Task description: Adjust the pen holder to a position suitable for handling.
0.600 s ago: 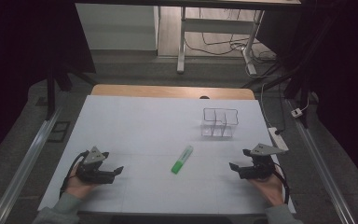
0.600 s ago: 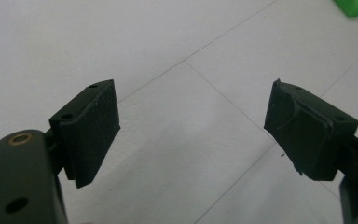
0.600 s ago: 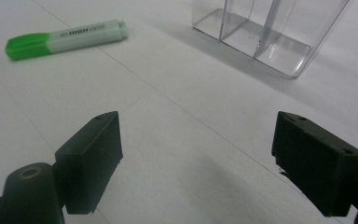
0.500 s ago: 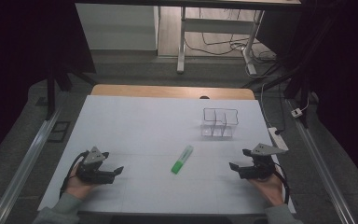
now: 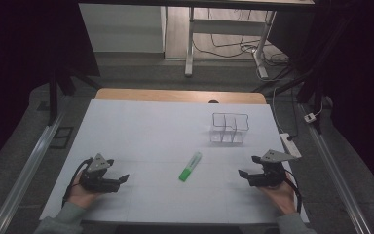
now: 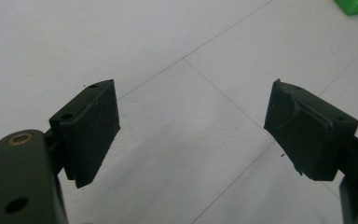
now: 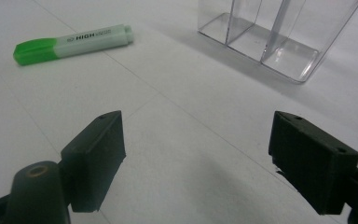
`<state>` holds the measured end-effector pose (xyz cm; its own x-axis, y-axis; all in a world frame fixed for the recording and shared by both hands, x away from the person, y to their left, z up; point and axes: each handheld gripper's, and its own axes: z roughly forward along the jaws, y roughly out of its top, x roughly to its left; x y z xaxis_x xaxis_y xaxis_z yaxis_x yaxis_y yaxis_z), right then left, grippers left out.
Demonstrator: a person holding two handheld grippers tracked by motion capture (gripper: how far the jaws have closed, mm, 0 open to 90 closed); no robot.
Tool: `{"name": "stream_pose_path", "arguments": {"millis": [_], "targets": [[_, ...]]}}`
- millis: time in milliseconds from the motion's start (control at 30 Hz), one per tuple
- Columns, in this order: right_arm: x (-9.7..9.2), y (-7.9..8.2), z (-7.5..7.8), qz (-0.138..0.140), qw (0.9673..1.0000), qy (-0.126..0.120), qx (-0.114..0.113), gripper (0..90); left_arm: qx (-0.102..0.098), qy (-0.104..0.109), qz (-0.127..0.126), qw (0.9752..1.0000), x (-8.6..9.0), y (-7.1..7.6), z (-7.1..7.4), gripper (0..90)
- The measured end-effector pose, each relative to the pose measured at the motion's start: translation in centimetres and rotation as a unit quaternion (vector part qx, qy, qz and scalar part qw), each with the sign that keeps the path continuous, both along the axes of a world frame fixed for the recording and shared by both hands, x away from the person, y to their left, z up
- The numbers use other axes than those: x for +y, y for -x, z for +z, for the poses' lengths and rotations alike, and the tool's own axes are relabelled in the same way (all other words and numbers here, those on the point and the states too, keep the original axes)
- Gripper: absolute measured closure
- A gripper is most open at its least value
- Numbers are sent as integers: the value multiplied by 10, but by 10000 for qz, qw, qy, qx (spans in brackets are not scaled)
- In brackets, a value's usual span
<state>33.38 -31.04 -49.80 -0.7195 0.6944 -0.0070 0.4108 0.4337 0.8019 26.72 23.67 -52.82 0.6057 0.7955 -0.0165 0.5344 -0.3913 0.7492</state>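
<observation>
A green-capped highlighter (image 5: 190,166) lies flat on the white table near the middle, its pale body (image 7: 95,35) pointing toward the far right. A clear plastic organiser (image 5: 229,128) with open compartments (image 7: 270,32) stands upright behind it to the right. My left gripper (image 5: 123,179) rests low at the front left, open, with bare table between its jaws (image 6: 193,126); the highlighter's green end (image 6: 356,5) peeks in at that view's top right. My right gripper (image 5: 242,173) sits at the front right, open and holding nothing (image 7: 196,154), aimed leftward at the highlighter.
The white table (image 5: 146,131) ends in a wooden strip (image 5: 180,95) at the far edge. Metal rails (image 5: 27,170) run along both sides. A power strip (image 5: 290,145) lies by the right edge. Table legs and cables stand on the floor beyond.
</observation>
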Motion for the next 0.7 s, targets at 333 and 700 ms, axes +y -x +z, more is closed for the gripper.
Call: {"name": "stream_pose_path", "arguments": {"millis": [333,700], "targets": [[2,-4,2,-102,9999,-30,66,212,5,24,1,10000,0,0,0,174],[4,-17,3,-260,9996,12,84,224,47,-23,10,10000,-1,-2,-2,175]]}}
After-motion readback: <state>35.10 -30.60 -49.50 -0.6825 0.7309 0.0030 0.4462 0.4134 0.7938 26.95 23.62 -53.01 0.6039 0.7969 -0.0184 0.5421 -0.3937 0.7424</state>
